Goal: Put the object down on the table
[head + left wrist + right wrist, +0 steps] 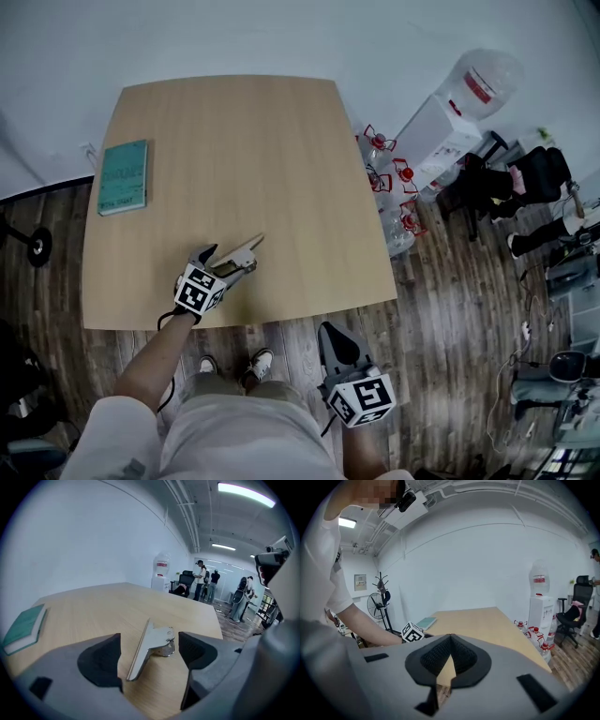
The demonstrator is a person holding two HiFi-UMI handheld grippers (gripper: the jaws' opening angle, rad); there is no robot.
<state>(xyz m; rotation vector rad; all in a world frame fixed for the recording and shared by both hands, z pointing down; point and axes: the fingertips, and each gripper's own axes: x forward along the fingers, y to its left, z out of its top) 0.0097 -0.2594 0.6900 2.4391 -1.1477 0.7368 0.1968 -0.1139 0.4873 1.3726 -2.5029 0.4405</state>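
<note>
Set-down judged all but complete; withdrawal outstanding.

Nearest, off the surface edge and over the floor: right claw clenched on nothing. Further in: left claw released, jaws wide apart either side of the metal clip, lying on the wood and apparently touching neither. Next move, by judgement: draw straight back without nudging it. Far left: green book.

Left gripper at a metal bulldog clip.
Jaws stand apart; the clip lies between them on the wooden table. A teal book lies at 9 o'clock.
</note>
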